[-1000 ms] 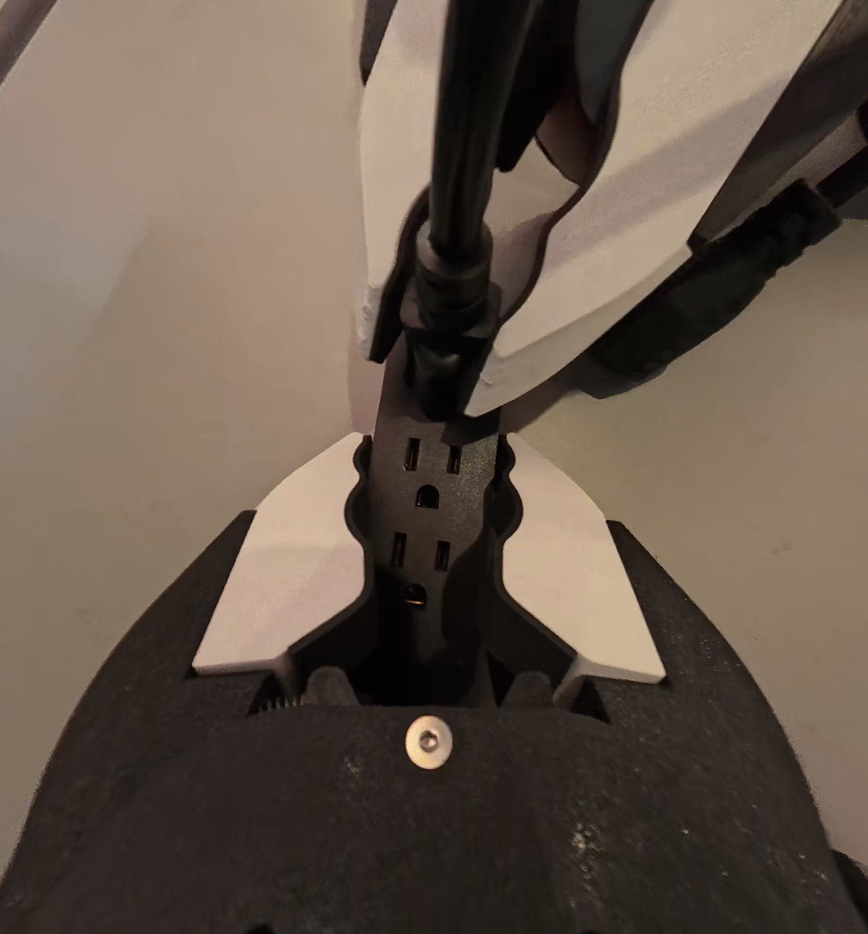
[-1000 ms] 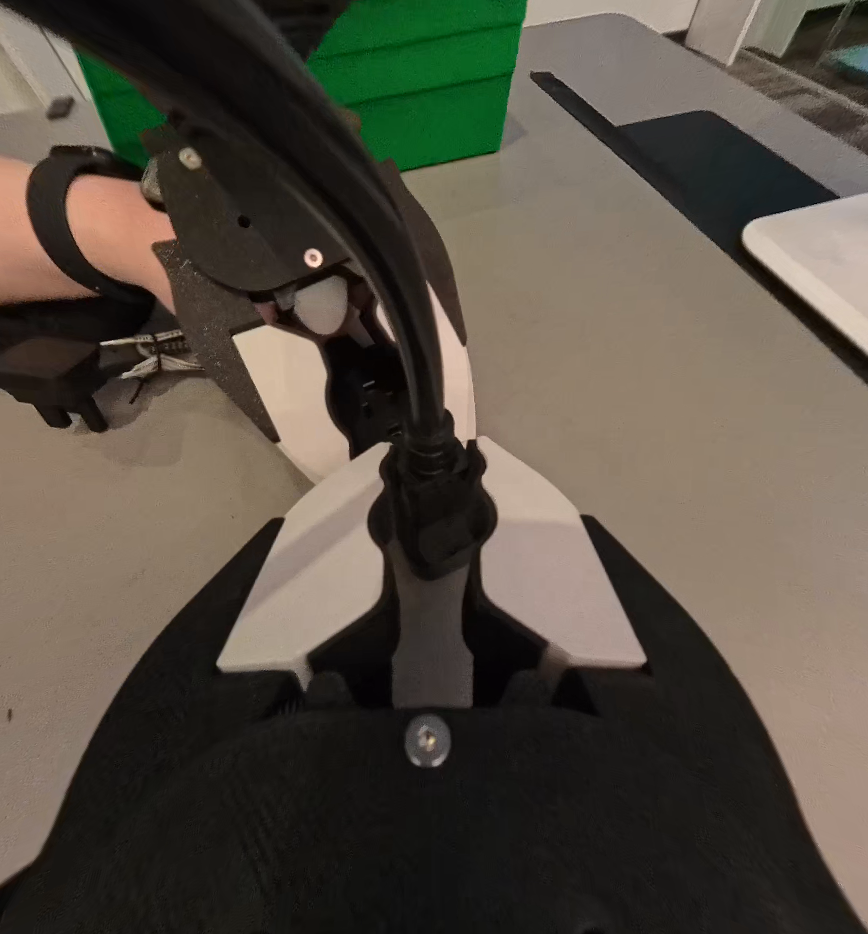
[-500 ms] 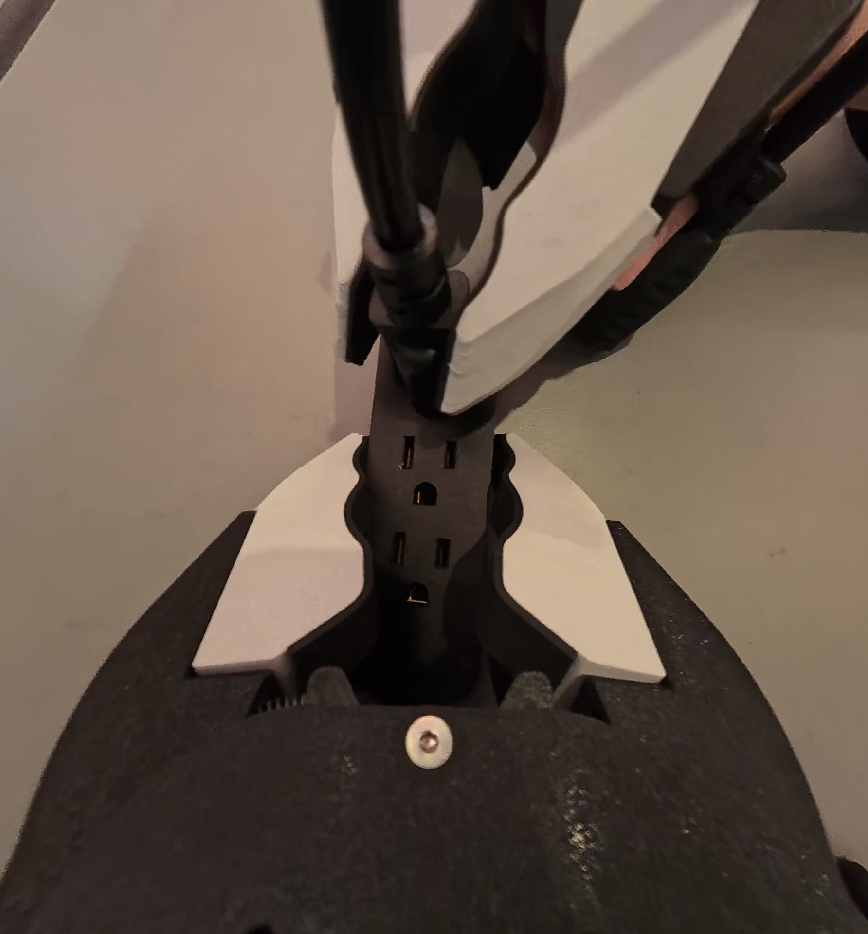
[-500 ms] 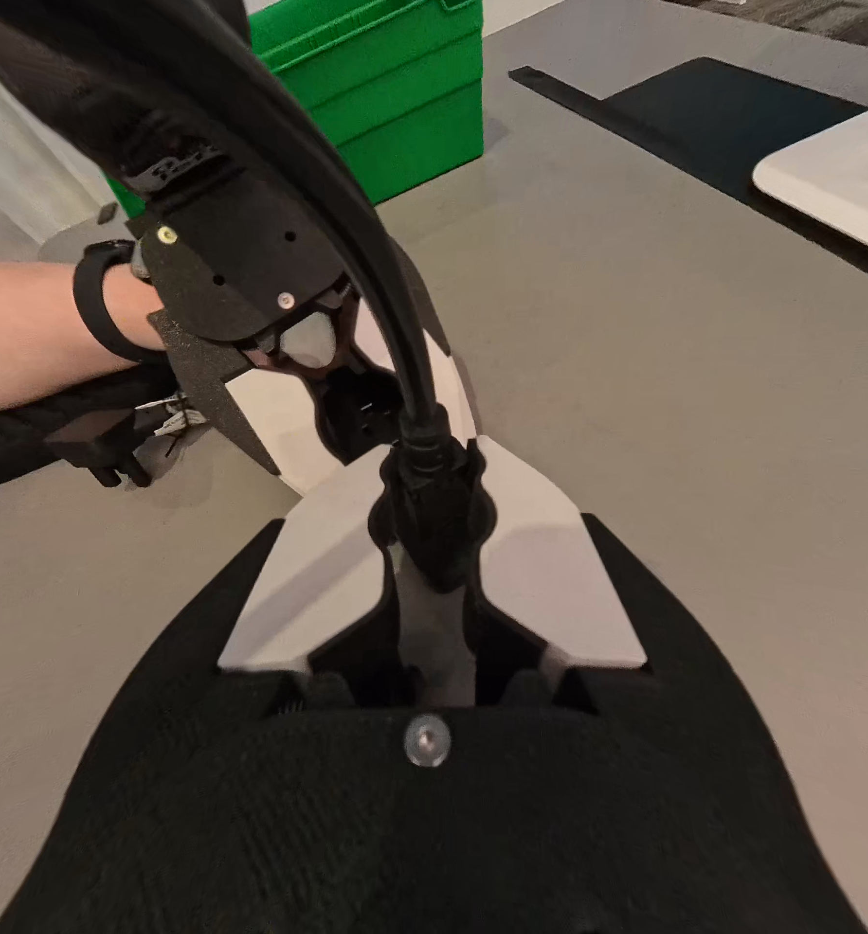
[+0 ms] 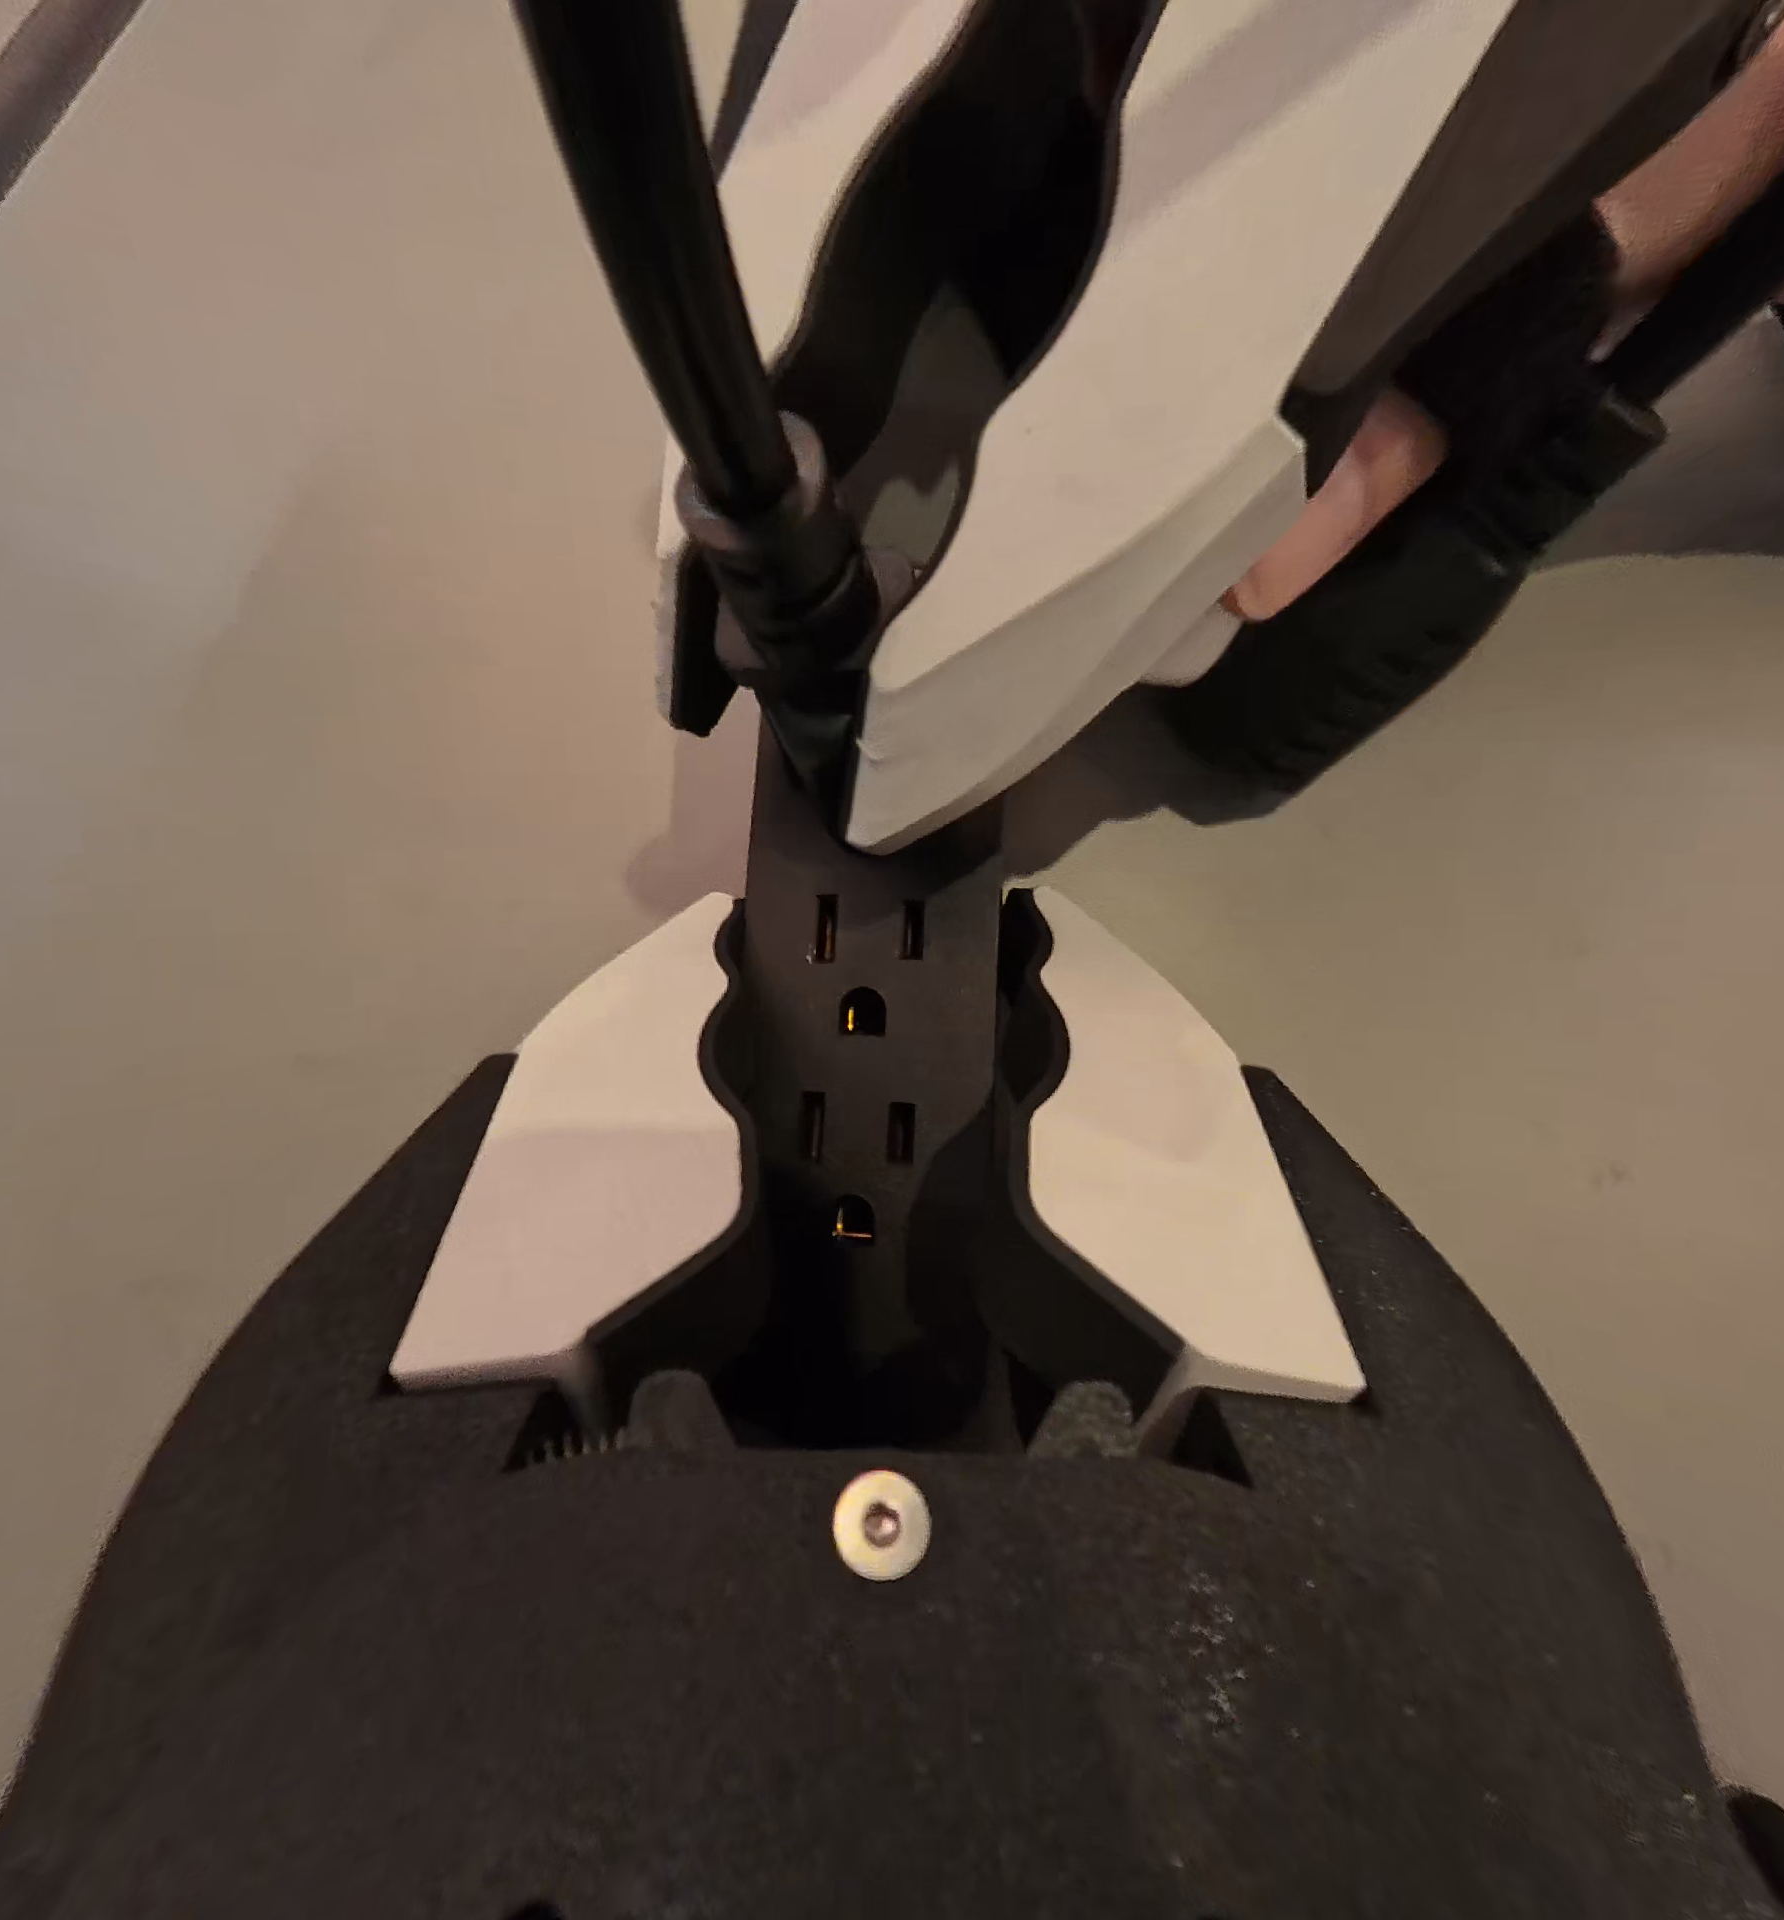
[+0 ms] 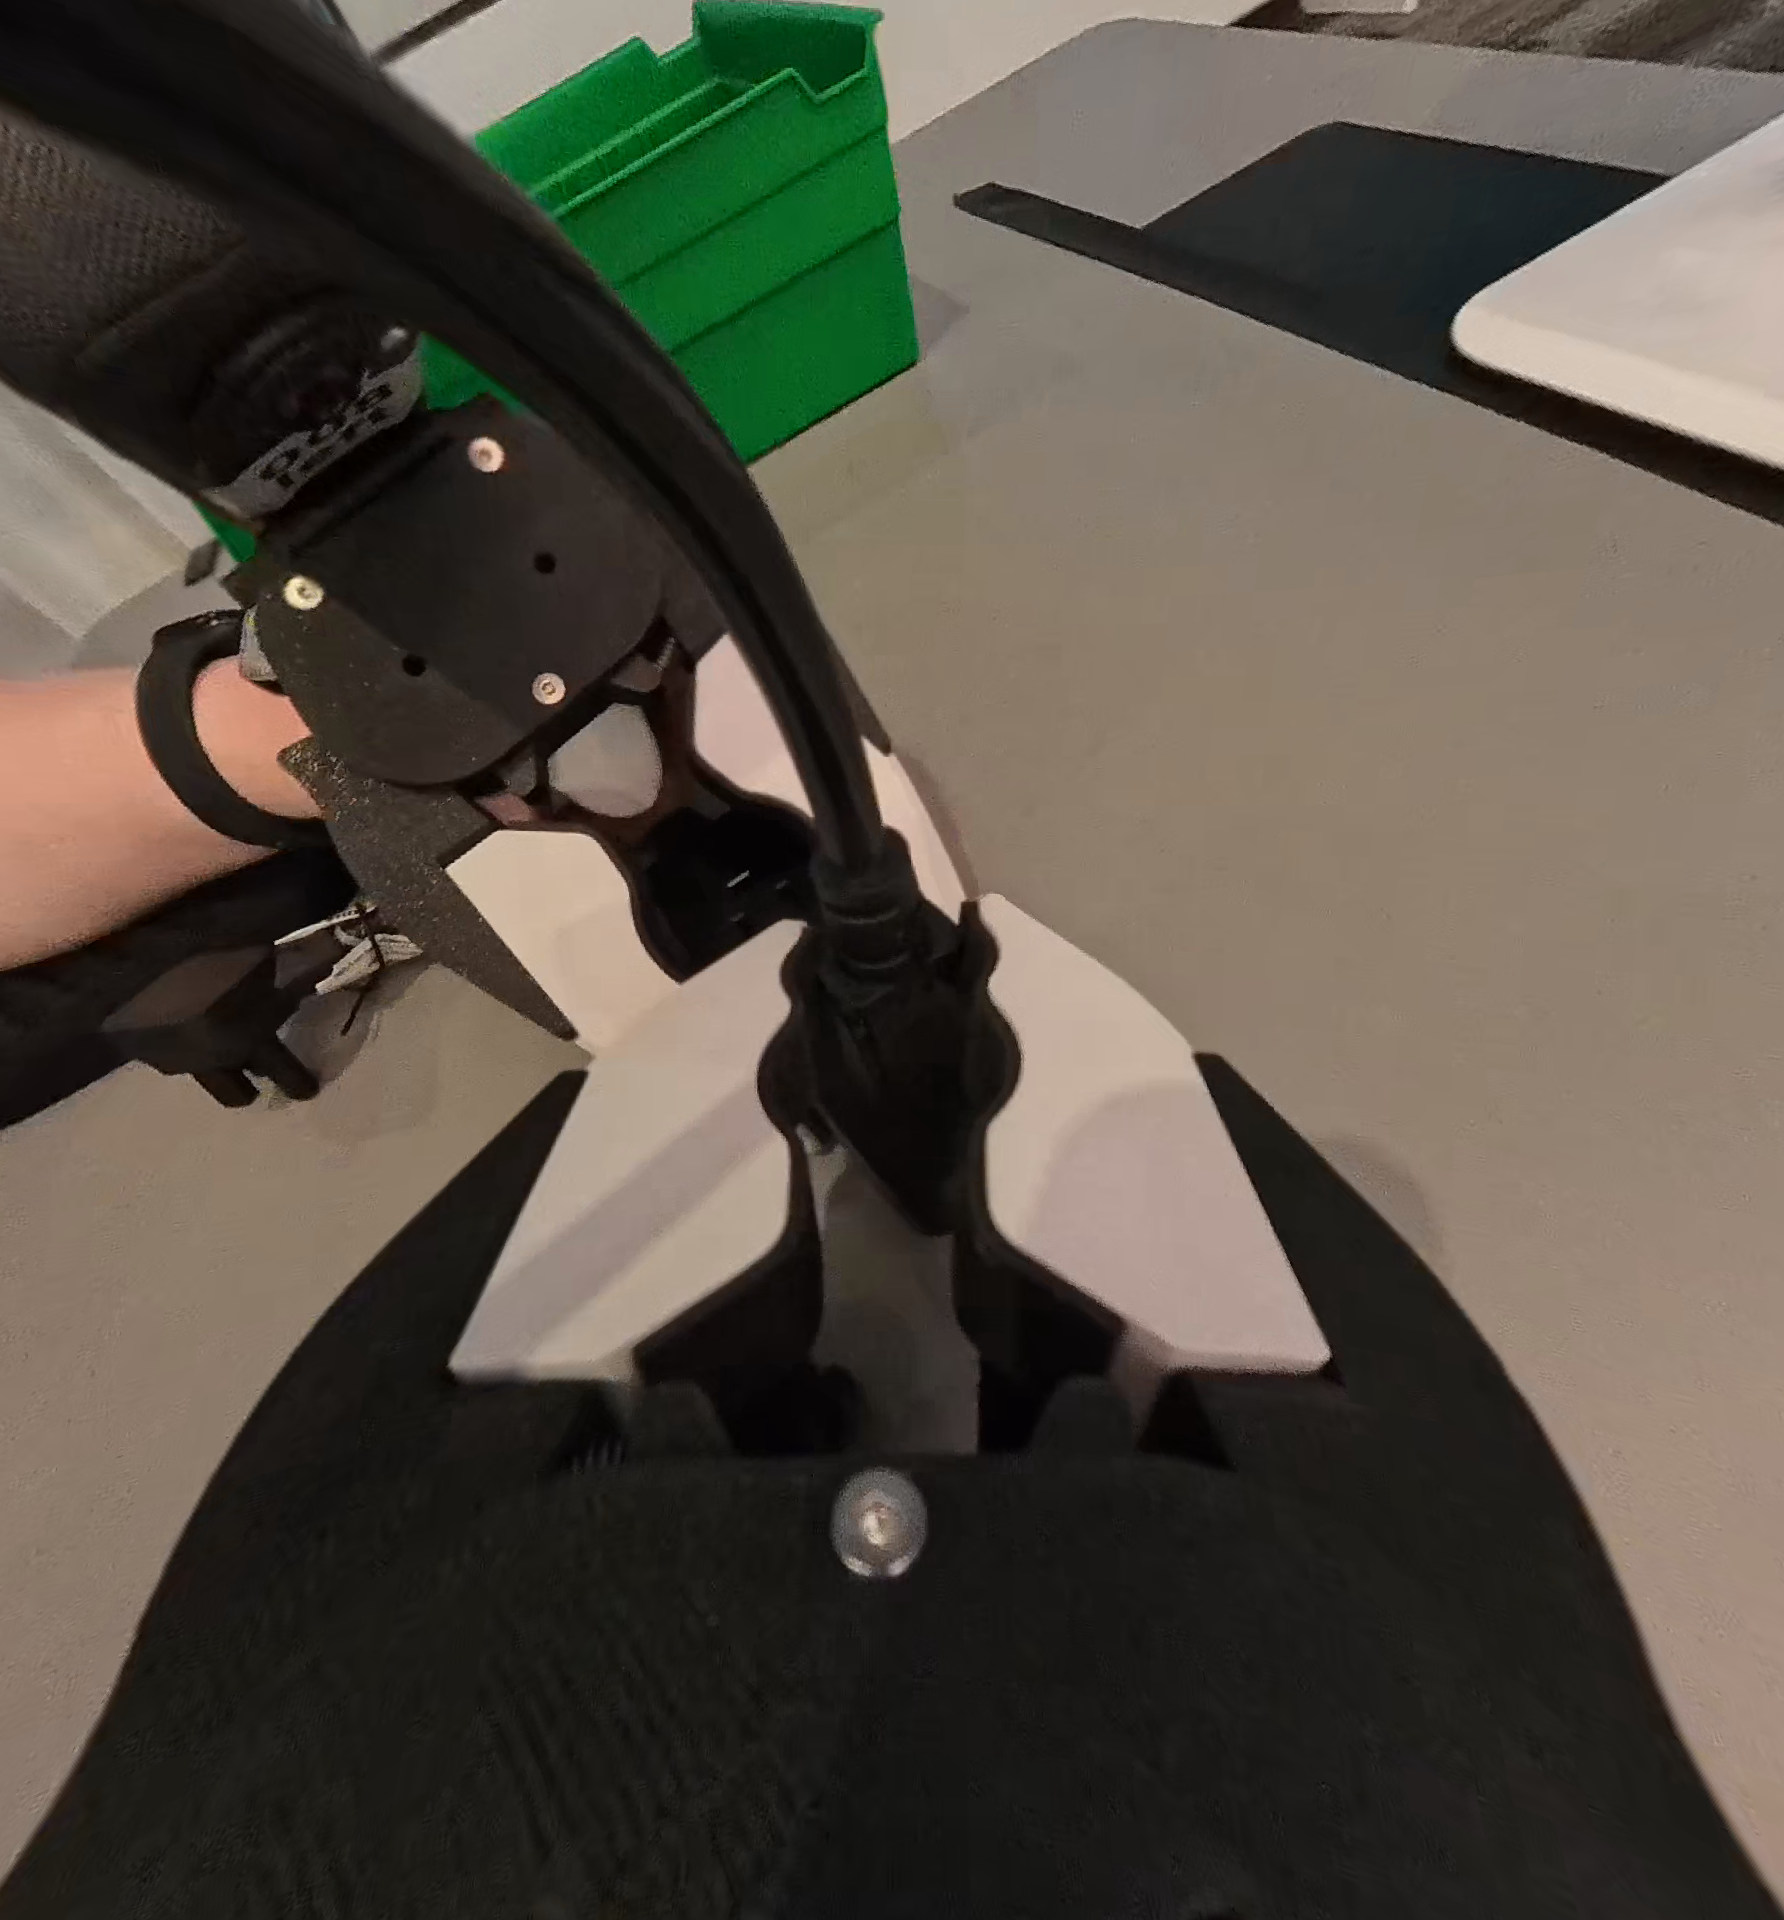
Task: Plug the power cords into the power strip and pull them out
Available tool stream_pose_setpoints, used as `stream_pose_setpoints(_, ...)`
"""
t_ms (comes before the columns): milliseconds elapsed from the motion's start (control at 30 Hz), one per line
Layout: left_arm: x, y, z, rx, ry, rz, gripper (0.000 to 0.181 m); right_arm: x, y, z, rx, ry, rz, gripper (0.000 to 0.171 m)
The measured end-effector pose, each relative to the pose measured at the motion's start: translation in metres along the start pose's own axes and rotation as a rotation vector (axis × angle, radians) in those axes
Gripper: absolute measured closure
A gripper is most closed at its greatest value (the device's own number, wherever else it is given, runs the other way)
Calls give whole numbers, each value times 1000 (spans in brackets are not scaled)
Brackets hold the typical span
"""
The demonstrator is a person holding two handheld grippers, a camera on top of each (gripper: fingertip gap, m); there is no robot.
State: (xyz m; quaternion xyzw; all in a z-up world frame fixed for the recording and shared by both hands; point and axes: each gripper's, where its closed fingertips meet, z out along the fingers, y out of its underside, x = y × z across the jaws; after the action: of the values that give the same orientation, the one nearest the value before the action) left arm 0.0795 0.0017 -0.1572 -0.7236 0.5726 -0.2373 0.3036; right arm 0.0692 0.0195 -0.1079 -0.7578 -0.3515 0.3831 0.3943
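Observation:
My left gripper (image 5: 867, 914) is shut on a black power strip (image 5: 867, 1049), its two near sockets free. My right gripper (image 5: 784, 758) comes down from above onto the strip's far end, shut on a black plug (image 5: 794, 644). The plug's cord (image 5: 649, 208) runs up and left. The plug leans and meets the strip's top; its prongs are hidden. In the right wrist view the right gripper (image 6: 888, 987) clamps the plug (image 6: 888, 1049), the cord (image 6: 597, 332) arcs overhead, and the left gripper (image 6: 722, 883) holds the strip's end (image 6: 737, 883) just beyond.
A green bin (image 6: 753, 229) stands at the back of the grey table (image 6: 1387, 831). A black mat (image 6: 1387, 229) and a white tray (image 6: 1677, 343) lie at the back right. A second black plug (image 6: 213, 1029) lies at the left by a person's forearm (image 6: 57, 810). Spacing between my two grippers at the tips: around 5 centimetres.
My right gripper has tilted and shifted with the plug, and the cord has swung left in the left wrist view. My left gripper holds the strip as before.

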Motion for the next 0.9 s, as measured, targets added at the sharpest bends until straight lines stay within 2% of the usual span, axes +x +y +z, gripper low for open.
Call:
stream_pose_setpoints(67, -3, -1, 1, 1, -25, -29, 135, 3, -1, 1, -5, 26, -39, 146)
stream_pose_setpoints(167, -1, -2, 0, 17, -14, -16, 135, -2, 1, -3, -19, 22, -230, 146)
stream_pose_setpoints(233, 1, -2, 0, 23, -7, -1, 135, -6, 2, -6, -1, -6, -258, 146)
stream_pose_setpoints(400, 0, -3, 0, 23, -14, 10, 135, -2, -2, -4, 26, 11, -96, 147)
stream_pose_setpoints(633, -4, -7, -2, 66, 19, -75, 134, 3, -17, -3, 192, 41, 50, 148)
stream_pose_setpoints(667, -4, -7, -2, 66, 13, -73, 134, 3, -18, -3, 212, 38, 71, 144)
stream_pose_setpoints(700, -4, -7, -2, 66, 14, -73, 134, 3, -18, -3, 226, 38, 87, 148)
stream_pose_setpoints(800, -6, -7, 0, 59, -10, -79, 134, 5, -18, -3, 226, 92, 92, 148)
stream_pose_setpoints(900, -11, -5, 2, 22, -99, -88, 135, 13, -13, -1, 102, 257, -31, 147)
